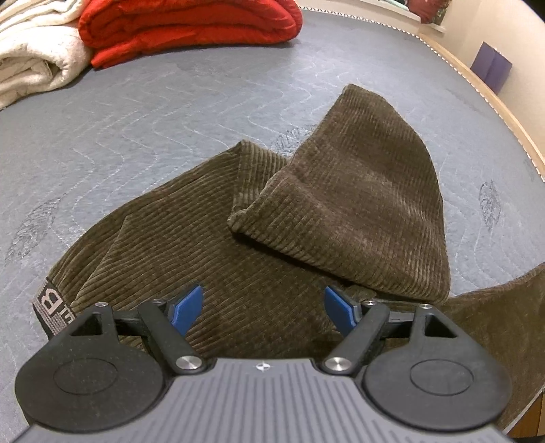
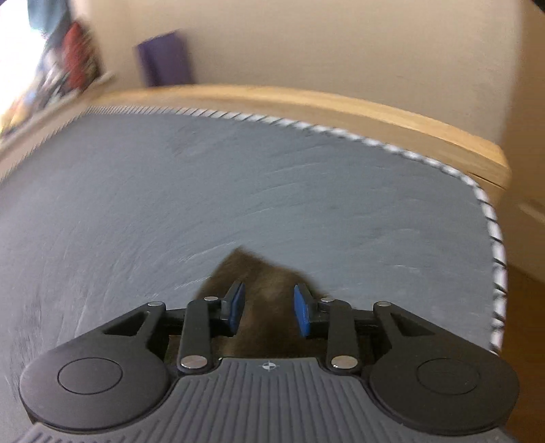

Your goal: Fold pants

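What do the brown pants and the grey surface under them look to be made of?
The pants: likely corduroy, soft and matte, judging by the fine parallel ribs; the waistband looks like woven elastic with lettering. The grey surface: apparently a quilted mattress fabric, going by the wavy stitch lines and corded edge.

Home bedroom: quilted mattress (image 1: pixel 170 112) on wood frame (image 2: pixel 306 102), folded blankets (image 1: pixel 190 30).
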A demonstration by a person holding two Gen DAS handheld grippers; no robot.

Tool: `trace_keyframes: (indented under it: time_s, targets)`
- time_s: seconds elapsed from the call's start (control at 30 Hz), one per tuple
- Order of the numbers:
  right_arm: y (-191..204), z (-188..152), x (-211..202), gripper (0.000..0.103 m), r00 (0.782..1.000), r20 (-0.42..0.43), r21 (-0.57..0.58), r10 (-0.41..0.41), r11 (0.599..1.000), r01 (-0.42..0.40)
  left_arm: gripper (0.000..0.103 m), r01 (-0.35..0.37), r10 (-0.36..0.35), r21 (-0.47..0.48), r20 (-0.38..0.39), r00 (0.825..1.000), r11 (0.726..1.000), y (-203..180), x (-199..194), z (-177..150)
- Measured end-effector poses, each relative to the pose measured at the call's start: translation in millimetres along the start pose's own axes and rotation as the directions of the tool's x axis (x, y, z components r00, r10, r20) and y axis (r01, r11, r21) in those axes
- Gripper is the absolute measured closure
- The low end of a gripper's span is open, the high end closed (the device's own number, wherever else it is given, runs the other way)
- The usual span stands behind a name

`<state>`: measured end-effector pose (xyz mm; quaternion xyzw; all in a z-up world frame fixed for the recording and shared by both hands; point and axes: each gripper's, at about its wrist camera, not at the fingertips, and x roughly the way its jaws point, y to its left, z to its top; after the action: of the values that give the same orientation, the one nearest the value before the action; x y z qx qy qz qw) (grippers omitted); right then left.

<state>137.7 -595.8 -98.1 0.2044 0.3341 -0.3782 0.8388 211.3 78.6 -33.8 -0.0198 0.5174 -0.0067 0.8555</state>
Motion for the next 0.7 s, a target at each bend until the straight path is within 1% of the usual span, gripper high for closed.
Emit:
trace_keyframes:
  time_s: [0.07,0.1,0.13,0.17,0.2,0.23,0.27,0.3,0.33,0.37,0.4,0.47,0.5,0.53,0.57,0.6,0.63,0.67,0.7]
  targets:
    - [-23,-3,4,0.067,0.999,-0.036,0.005,-0.038,0.999,0.038,0.02,0.001,-0.001,-0.002,0.006,1.0,1.0,0,-4,-1]
    - [-30,-7,6,0.064,0.995,-0.078,-0.009,-0.065,0.998,0.065,0.02,0.003,-0.003,0.0,0.008,1.0,1.0,-2,-5,-2]
    - [-37,-15,11,0.057,0.987,-0.13,-0.032,-0.096,0.995,0.092,0.02,0.006,-0.006,0.002,0.01,1.0,1.0,-3,-6,-2]
    - [-48,-23,17,0.055,0.971,-0.196,-0.063,-0.134,0.99,0.124,0.02,0.007,-0.007,0.005,0.01,1.0,1.0,-5,-7,-4]
    - [-59,-29,16,0.055,0.97,-0.201,-0.079,-0.137,0.989,0.123,0.02,0.008,-0.008,0.009,0.011,1.0,1.0,-7,-9,-5]
    - [-66,-25,12,0.056,0.976,-0.183,-0.067,-0.118,0.992,0.107,0.02,0.01,-0.01,0.013,0.013,1.0,1.0,-9,-10,-6]
    - [-74,-21,4,0.056,0.976,-0.164,-0.047,-0.141,0.99,0.135,0.02,0.011,-0.011,0.017,0.014,1.0,1.0,-11,-11,-7]
    - [-83,-20,-2,0.055,0.97,-0.142,-0.023,-0.197,0.98,0.196,0.02,0.01,-0.01,0.022,0.015,1.0,1.0,-12,-12,-8]
    - [-93,-19,-7,0.055,0.965,-0.13,0.012,-0.229,0.973,0.232,0.02,0.009,-0.009,0.024,0.017,1.0,1.0,-13,-13,-8]
    - [-103,-18,-9,0.055,0.967,-0.137,0.057,-0.215,0.973,0.224,0.02,0.009,-0.01,0.025,0.019,1.0,1.0,-14,-14,-9]
    - [-111,-19,-7,0.054,0.97,-0.16,0.096,-0.182,0.975,0.198,0.02,0.01,-0.011,0.024,0.02,1.0,1.0,-14,-15,-9]
    - [-125,-25,0,0.054,0.968,-0.236,0.158,-0.082,0.98,0.121,0.02,0.005,-0.006,0.022,0.019,1.0,1.0,-14,-14,-9]
    - [-132,-28,4,0.054,0.968,-0.248,0.183,-0.042,0.979,0.089,0.02,0.002,-0.002,0.022,0.018,1.0,1.0,-15,-14,-9]
    - [-135,-28,3,0.054,0.97,-0.243,0.193,-0.025,0.978,0.074,0.02,-0.001,0.001,0.021,0.017,1.0,1.0,-15,-13,-8]
    - [-135,-28,1,0.056,0.974,-0.226,0.183,-0.025,0.981,0.068,0.02,-0.004,0.003,0.019,0.016,1.0,1.0,-15,-13,-9]
    - [-133,-28,-1,0.065,0.977,-0.214,0.16,-0.02,0.986,0.056,0.02,-0.005,0.005,0.018,0.014,1.0,1.0,-15,-12,-8]
    - [-129,-31,-1,0.086,0.975,-0.222,0.133,-0.008,0.99,0.038,0.02,-0.005,0.005,0.017,0.013,1.0,1.0,-15,-11,-9]
    - [-124,-31,-1,0.088,0.976,-0.215,0.096,-0.025,0.994,0.047,0.02,-0.004,0.004,0.017,0.013,1.0,1.0,-15,-12,-9]
    - [-119,-31,-4,0.088,0.979,-0.193,0.052,-0.062,0.996,0.074,0.02,-0.003,0.002,0.017,0.014,1.0,1.0,-15,-12,-9]
